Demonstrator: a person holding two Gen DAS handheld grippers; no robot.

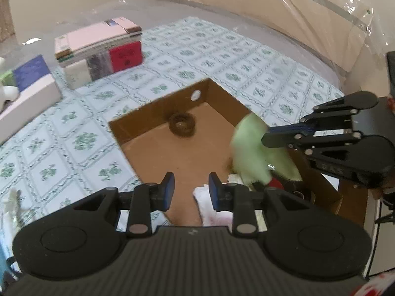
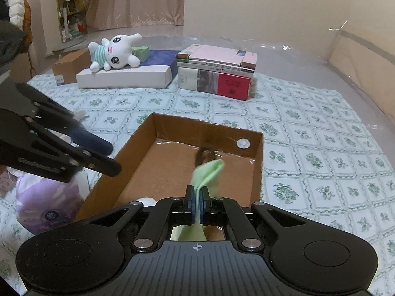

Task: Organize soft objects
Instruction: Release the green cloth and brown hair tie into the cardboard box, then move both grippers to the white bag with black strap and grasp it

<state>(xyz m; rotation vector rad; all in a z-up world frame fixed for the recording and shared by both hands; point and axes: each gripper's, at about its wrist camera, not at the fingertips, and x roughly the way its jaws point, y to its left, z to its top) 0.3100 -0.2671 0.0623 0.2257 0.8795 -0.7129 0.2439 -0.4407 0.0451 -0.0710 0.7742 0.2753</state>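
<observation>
My left gripper [image 1: 191, 188] is hovering over the near end of the cardboard box [image 1: 223, 100], jaws standing apart with nothing between them. A white-pink soft thing [image 1: 205, 197] is lying just under its right finger, inside the box (too blurred to name). A dark ring-shaped item [image 1: 182, 124] is sitting on the box floor near the far wall. To the right, my right gripper [image 2: 197, 198] is clamping a light green cloth [image 2: 207, 171] tight between its pads, and the cloth is hanging over the box's right side, sticking out ahead of the fingertips. A purple bag [image 2: 47, 204] is sitting outside the box on the left.
</observation>
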